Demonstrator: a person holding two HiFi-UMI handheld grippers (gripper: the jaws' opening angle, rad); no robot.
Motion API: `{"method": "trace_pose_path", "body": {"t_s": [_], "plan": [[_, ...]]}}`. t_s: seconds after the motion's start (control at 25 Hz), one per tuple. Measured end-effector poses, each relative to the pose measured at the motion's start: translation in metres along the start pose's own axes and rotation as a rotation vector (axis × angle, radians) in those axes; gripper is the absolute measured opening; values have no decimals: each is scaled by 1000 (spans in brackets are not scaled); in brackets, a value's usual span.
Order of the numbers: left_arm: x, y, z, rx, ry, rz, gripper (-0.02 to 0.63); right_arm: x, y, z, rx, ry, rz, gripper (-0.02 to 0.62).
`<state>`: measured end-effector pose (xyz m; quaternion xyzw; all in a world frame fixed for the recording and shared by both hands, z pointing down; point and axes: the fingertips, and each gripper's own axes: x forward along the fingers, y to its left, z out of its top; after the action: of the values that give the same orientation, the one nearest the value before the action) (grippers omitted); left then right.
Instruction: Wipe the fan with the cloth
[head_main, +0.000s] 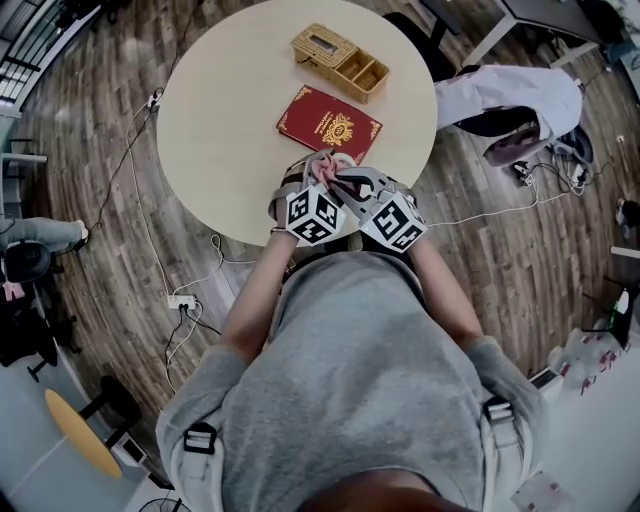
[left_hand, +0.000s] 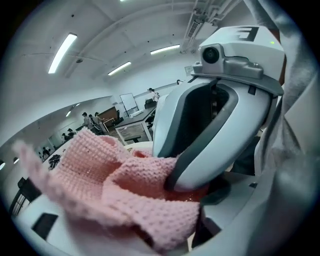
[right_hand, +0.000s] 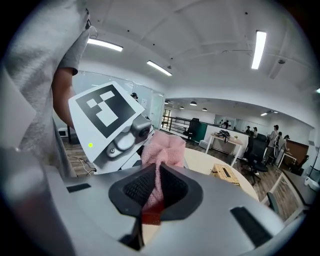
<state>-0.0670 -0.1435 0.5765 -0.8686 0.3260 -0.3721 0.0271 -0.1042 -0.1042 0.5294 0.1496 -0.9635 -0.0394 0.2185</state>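
Up close, the cloth (left_hand: 125, 180) is a pale pink knit with a coarse, bumpy weave, crumpled into thick, soft folds. It is held up in the air between the two grippers, just above the near edge of a round, cream tabletop (head_main: 220, 120) and close to the chest of a person in a grey shirt.

The right gripper (right_hand: 156, 192) has its dark, ribbed fingers (right_hand: 135, 187) drawn almost together, pinching a thin fold of the cloth. The rest of the cloth puffs out in a rounded tuft beyond the fingertips.

The left gripper (left_hand: 170, 210) has its fingers (left_hand: 220, 192) narrowed on a much thicker bunch of the same cloth. That bunch spills over them and covers most of their inner faces. One loose corner trails off to the left side of the left gripper view.

The two grippers sit tip to tip, their marker cubes side by side in the head view. The white body of the right gripper presses against the cloth directly in front of the left one.

Farther back on the tabletop lie a red book (head_main: 329, 124) with a gold emblem and, beyond it, a woven wicker box (head_main: 340, 62), both well apart from the cloth.
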Motion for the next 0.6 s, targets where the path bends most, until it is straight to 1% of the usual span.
{"method": "trace_pose_path", "body": {"t_s": [0.08,0.2,0.32,0.52,0.6], "plan": [[1,0,4,11,-6,6,383,-7,-2,-1,6,0,-18,28],[-1,0,9,3,-18,11,383,-21,-5,-6,5,4,-48,28],[-2,-5,15,16,-23,4,383,-33,-9,-9,0,10,-81,29],[-4,-18,20,36,-23,-14,383,-44,-15,-12,-36,37,-146,29],[-6,-25,20,50,-21,-25,383,-46,-14,-12,-42,42,-158,29]]}}
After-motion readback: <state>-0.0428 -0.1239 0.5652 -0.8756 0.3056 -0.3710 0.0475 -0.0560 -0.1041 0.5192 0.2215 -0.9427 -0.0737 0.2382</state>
